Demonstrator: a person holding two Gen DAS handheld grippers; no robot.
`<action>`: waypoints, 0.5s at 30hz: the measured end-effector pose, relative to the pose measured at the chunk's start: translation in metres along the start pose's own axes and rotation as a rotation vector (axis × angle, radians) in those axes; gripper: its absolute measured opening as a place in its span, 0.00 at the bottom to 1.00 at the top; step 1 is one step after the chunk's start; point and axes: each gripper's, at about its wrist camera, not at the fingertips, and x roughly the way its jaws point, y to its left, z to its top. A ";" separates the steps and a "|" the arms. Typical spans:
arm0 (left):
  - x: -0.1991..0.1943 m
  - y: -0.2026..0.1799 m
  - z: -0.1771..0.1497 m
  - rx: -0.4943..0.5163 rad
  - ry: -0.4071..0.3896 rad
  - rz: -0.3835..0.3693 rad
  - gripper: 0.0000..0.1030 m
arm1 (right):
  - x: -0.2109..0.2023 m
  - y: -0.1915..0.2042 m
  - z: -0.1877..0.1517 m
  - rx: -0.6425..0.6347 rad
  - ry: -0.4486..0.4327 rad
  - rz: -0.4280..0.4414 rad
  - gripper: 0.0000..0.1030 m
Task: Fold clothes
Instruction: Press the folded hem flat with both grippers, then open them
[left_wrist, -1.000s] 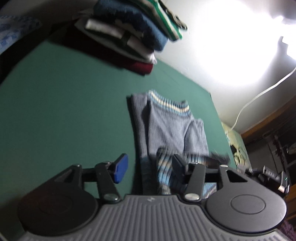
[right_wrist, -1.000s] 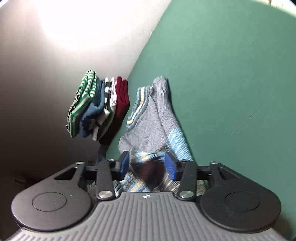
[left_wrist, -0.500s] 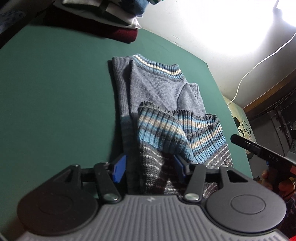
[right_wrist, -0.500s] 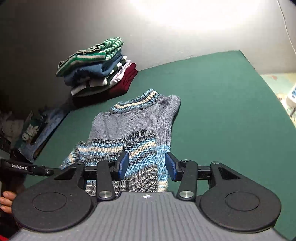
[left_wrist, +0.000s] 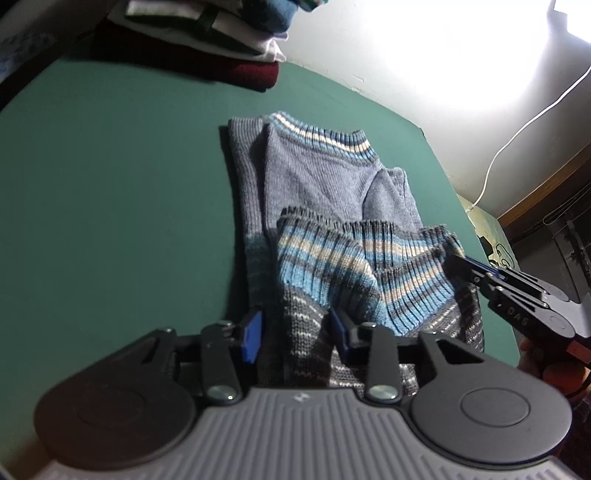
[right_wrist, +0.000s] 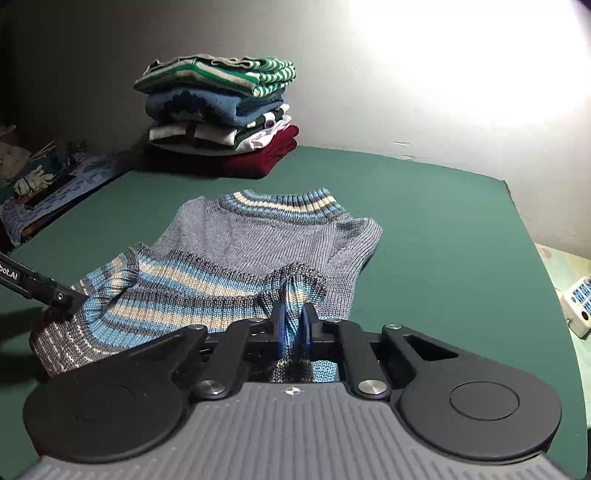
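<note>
Sweater (right_wrist: 258, 240) hem between right hand-held gripper (right_wrist: 293, 325) pads

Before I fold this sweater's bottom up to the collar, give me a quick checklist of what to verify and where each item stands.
1. Right tongs pinching the sweater hem: ok, closing with fabric bunched between the pads.
2. Left tongs gripping the hem: not ok, closing around fabric, pads not yet pressing.
3. Sleeves folded in: ok.
4. Collar flat and clear: ok.
5. Green table beyond the collar clear: ok; the folded stack sits apart.
6. Hem straight between the tongs: not ok, it sags.
</note>
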 end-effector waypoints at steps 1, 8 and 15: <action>-0.003 0.000 0.001 0.000 -0.018 0.003 0.28 | -0.003 -0.004 0.000 0.026 -0.010 -0.009 0.09; 0.006 -0.001 0.006 0.021 -0.012 0.030 0.25 | 0.011 -0.031 -0.015 0.223 0.039 -0.060 0.11; 0.007 -0.007 0.008 0.082 -0.018 0.091 0.29 | -0.007 -0.027 -0.007 0.182 -0.054 -0.157 0.20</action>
